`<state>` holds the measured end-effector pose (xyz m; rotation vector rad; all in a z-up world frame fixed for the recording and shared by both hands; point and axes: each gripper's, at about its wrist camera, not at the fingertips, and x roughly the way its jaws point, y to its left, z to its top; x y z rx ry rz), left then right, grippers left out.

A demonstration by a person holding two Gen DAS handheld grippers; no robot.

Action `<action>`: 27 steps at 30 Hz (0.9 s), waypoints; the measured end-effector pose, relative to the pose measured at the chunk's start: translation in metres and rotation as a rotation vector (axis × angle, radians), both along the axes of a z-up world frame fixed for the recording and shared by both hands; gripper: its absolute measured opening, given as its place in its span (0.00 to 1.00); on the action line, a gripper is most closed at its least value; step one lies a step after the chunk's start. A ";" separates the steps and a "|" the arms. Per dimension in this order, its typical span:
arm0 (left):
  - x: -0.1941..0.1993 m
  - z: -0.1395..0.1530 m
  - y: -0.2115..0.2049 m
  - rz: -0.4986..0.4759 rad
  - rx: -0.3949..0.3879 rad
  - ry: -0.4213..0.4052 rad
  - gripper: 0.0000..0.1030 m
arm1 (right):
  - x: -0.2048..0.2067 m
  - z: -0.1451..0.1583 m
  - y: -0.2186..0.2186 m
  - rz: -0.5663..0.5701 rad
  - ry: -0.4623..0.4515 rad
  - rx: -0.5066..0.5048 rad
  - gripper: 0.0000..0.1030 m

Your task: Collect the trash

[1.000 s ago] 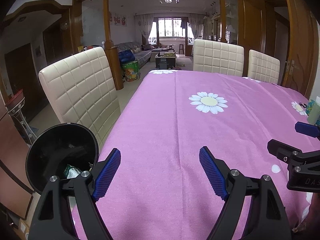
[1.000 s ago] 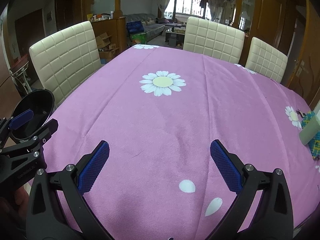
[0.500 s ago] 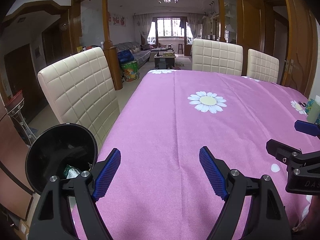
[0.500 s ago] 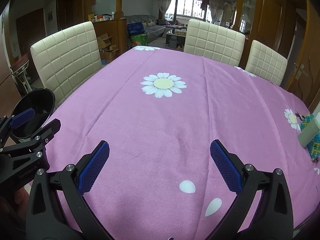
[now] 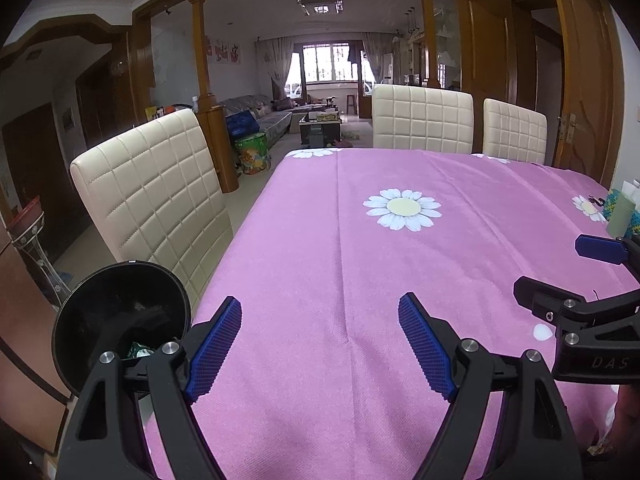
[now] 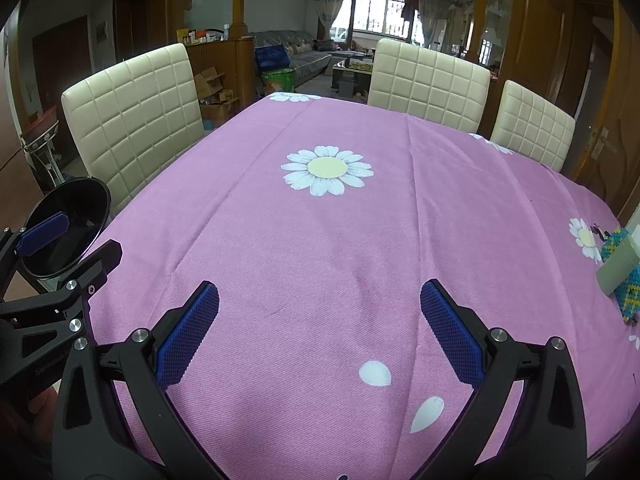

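Looks near done: both left tool (image 5: 320, 344) and right tool (image 6: 320, 332) spread, holding nothing, wrapper in black bin (image 5: 120, 320) near-left of worktop (image 6: 320, 240), no loose trash visible.

Parted left tongs (image 5: 320, 344) above pink tablecloth (image 5: 320, 248).

Bin (image 5: 120, 320) contents mostly hidden behind left gripper fingers (image 5: 214, 344).

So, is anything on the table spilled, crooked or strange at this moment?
Nothing stands out. The pink tablecloth lies flat with only soft fold lines, and the trash bin stands beside the table edge with some trash inside. Both grippers are open and hold nothing.
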<state>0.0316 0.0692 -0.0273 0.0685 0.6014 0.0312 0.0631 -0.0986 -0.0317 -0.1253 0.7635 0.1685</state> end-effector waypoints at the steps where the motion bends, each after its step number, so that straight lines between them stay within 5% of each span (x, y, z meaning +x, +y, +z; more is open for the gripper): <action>1: 0.000 0.000 0.000 0.000 0.000 -0.001 0.77 | 0.000 0.000 0.000 0.002 0.003 0.000 0.96; 27: 0.000 -0.004 -0.001 0.004 0.005 0.017 0.77 | 0.002 -0.001 0.000 -0.002 -0.001 0.006 0.96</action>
